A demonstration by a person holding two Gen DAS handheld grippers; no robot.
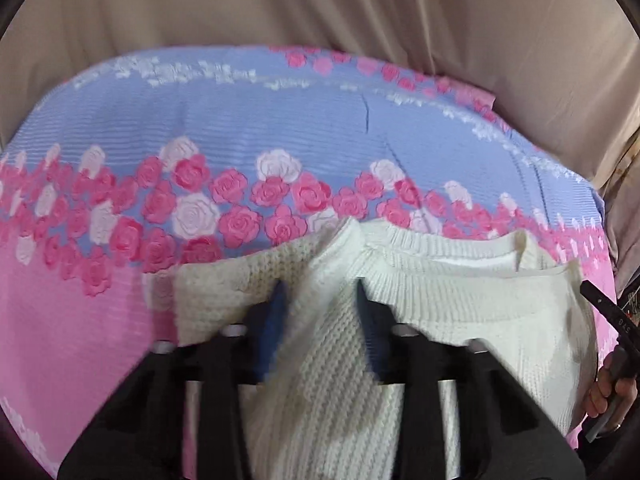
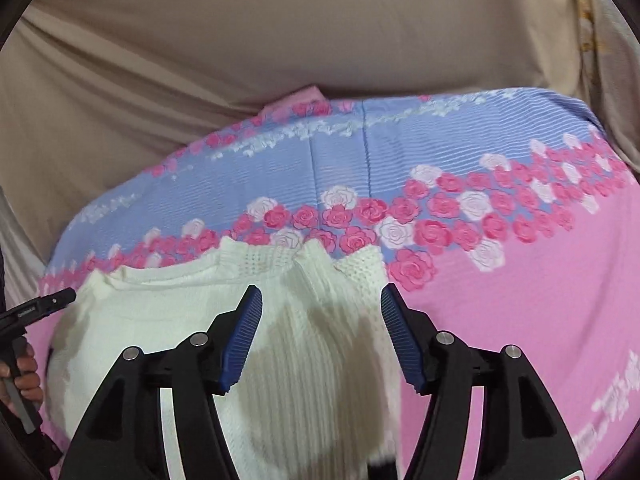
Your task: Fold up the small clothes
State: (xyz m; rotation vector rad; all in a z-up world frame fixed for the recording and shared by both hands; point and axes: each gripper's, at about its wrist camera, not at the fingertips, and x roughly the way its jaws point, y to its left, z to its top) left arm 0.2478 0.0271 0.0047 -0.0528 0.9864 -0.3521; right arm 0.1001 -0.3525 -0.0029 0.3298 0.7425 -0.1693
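Note:
A small white knit sweater (image 1: 460, 304) lies on a pink and blue rose-print sheet (image 1: 240, 128), its neckline toward the far side. My left gripper (image 1: 320, 292) is open just above its left sleeve, with a fold of knit rising between the blue pads. In the right wrist view the sweater (image 2: 160, 312) lies low and left. My right gripper (image 2: 322, 296) is open over its right sleeve, the ribbed knit lying between the fingers (image 2: 244, 336) without being clamped.
Beige cloth (image 2: 280, 40) hangs behind the far edge of the sheet (image 2: 520, 300). The other hand-held gripper shows at each view's edge: at the right in the left wrist view (image 1: 608, 320), at the left in the right wrist view (image 2: 36, 312).

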